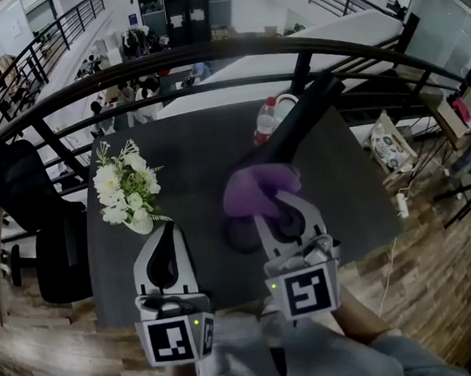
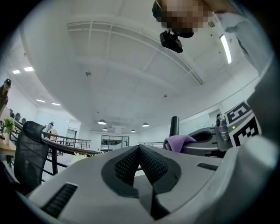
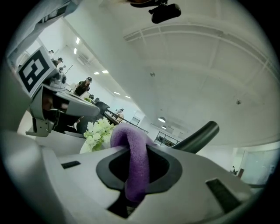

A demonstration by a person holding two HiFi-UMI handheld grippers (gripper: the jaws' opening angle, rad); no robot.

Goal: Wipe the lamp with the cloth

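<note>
1. Left gripper, lower left of the head view: the jaws are closed with nothing between them. It is held over the near edge of the table, beside the work. This is judged a standby position, clear of the wiping path.
2. Right gripper, lower centre: the jaws are clamped on the cloth. A fold is pinched between the pads and the rest bulges past the tips, so fabric, not jaw, presents to the surface.
3. Cloth, frame centre: it lies at the lower end of the lamp and appears to touch it.
4. Lamp: a black arm slanting from centre to upper right.
5. Flowers stand left of centre, well apart from the wiping.
</note>
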